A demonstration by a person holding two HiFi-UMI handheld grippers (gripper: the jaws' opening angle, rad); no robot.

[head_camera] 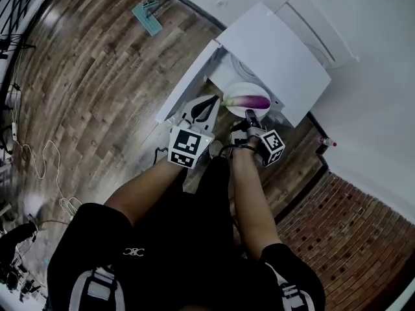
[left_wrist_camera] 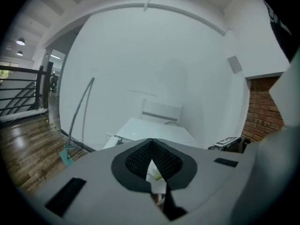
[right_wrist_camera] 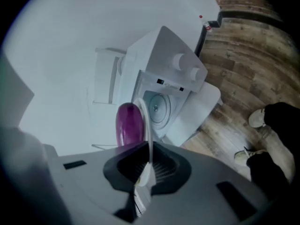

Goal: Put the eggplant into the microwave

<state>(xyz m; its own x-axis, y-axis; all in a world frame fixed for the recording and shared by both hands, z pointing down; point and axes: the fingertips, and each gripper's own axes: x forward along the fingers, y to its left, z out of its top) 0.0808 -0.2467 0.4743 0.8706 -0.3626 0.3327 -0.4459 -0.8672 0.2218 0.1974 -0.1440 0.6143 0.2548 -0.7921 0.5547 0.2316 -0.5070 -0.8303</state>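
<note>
A white microwave (head_camera: pixel 279 57) stands on the wood floor, its door (head_camera: pixel 188 83) swung open to the left. My right gripper (head_camera: pixel 249 116) is shut on the near rim of a white plate (head_camera: pixel 237 94). The plate carries a purple eggplant (head_camera: pixel 253 101) and hangs just in front of the opening. In the right gripper view the plate (right_wrist_camera: pixel 146 125) shows edge-on with the eggplant (right_wrist_camera: pixel 127 124) on its left side. Behind them are the turntable (right_wrist_camera: pixel 157 108) and the door (right_wrist_camera: pixel 199 111). My left gripper (head_camera: pixel 202 109) is beside the door with its tips together and nothing between them. Its own view shows the microwave's top (left_wrist_camera: pixel 154 131) ahead.
A mop head (head_camera: pixel 148 18) lies on the floor at the back. A white panel (head_camera: pixel 318 18) leans on the wall behind the microwave. A small red-capped bottle (head_camera: pixel 327 142) stands by the brick wall (head_camera: pixel 350 232). Cables (head_camera: pixel 39 161) trail at the left. The person's shoes (right_wrist_camera: pixel 257 118) are near the door.
</note>
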